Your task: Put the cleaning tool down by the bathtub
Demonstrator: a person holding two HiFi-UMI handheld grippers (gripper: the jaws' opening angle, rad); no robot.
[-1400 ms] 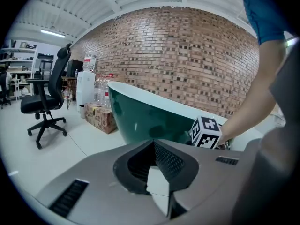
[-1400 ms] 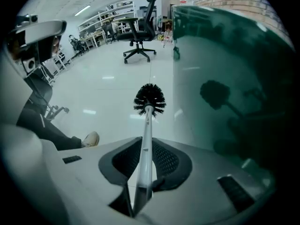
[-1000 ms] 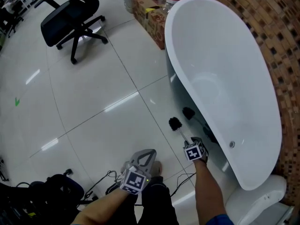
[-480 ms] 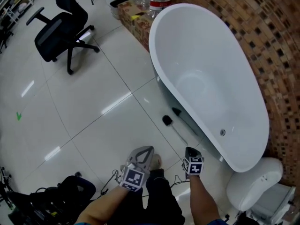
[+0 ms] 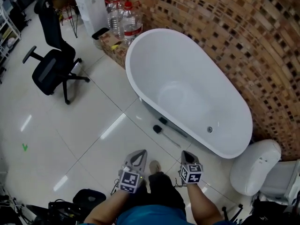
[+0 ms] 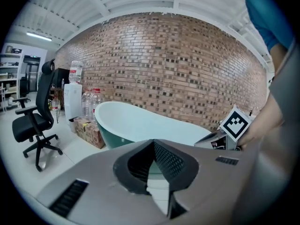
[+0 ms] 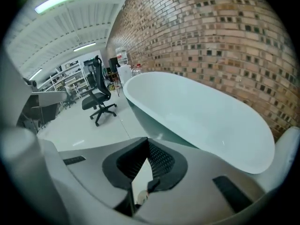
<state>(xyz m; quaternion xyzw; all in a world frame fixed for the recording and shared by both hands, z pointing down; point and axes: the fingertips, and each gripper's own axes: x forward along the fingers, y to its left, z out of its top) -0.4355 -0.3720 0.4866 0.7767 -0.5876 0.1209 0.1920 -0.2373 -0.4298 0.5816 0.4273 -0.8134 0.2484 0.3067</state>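
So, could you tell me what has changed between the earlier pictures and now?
The right gripper, which was down at the handle of the cleaning brush, has left it and lifted back toward the person. Its jaws are now shut and empty. The left gripper, also shut, has lifted too. The cleaning brush lies on the floor beside the bathtub as before. The bathtub and the office chair have not moved.

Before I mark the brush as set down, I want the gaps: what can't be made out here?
Cleaning tool, head view: too small to tell whether it touches the base of the bathtub.
Left gripper and right gripper views: each gripper's own body blocks the floor there, so no tool shows.
Toilet, head view: cut off by the right edge.
Bottles, head view: labels too small.
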